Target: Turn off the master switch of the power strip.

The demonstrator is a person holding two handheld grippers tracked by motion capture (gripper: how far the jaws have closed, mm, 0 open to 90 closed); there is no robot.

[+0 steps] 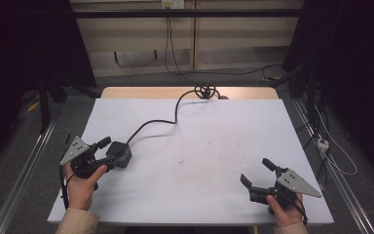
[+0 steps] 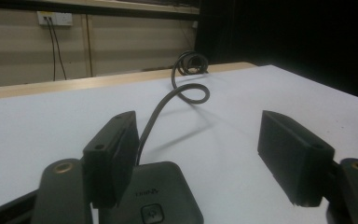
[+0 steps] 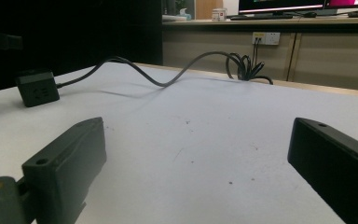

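Fingers of both grippers spread: left gripper (image 1: 103,150) straddling the power adapter (image 1: 120,153) at lower left of the counter (image 1: 214,131); right gripper (image 1: 256,172) idle lower right. Likely pre-grasp; closing comes next.

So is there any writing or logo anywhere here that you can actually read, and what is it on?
Small pale print on top of the dark grey power box, just above its square button: too blurred to read.
Square button symbol on that box: a mark shows, shape unclear.
Wall socket plate: no readable text.
Box on the table, seen from the right gripper view: faint marks, not legible.
Nothing else carries readable text.
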